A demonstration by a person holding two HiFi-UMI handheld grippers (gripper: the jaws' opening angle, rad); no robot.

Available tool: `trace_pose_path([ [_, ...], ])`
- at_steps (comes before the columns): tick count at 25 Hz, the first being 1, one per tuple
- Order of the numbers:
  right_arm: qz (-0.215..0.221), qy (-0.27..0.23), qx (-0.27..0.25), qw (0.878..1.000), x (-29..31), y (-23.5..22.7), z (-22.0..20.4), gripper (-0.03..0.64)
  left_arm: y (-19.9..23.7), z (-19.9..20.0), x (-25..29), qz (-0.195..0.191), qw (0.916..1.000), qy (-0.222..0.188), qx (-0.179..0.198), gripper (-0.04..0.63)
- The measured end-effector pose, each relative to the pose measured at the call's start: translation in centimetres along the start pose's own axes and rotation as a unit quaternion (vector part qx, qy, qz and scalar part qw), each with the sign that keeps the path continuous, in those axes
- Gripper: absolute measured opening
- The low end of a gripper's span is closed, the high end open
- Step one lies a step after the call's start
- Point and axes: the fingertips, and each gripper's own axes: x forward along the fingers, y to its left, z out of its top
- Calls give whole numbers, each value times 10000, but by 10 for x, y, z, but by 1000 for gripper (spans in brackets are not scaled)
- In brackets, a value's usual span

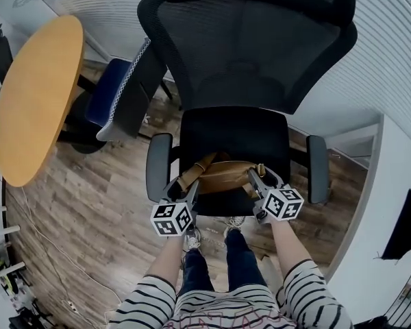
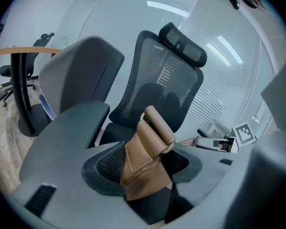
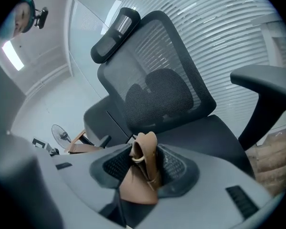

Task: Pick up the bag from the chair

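Observation:
A tan leather bag hangs between my two grippers over the front of the black office chair's seat. My left gripper is shut on the bag's left strap tab, which has a metal ring at its top. Its right strap tab is clamped in my right gripper, also shut. In the head view the bag's body sags a little between the jaws. The chair's mesh backrest rises behind it.
The chair's armrests flank the bag on either side. A second grey-and-blue chair and a round wooden table stand to the left. A white wall is close on the right. The floor is wood planks.

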Motion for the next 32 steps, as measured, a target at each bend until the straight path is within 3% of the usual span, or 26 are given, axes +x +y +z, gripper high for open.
trace_pose_path([
  [7,-284,-123,276,9991,-10,-1,-4,150,-5,0,2,-83,9996,263,-7,202],
  [19,-648,-240,-33,9976,-47,23,-4,133,-20,2,-31,-341,9992,150,119,189],
  [32,-1097,-1072,18,9882,-153,77,14,132,-79,38,-98,-1134,9896,-228,859,184],
])
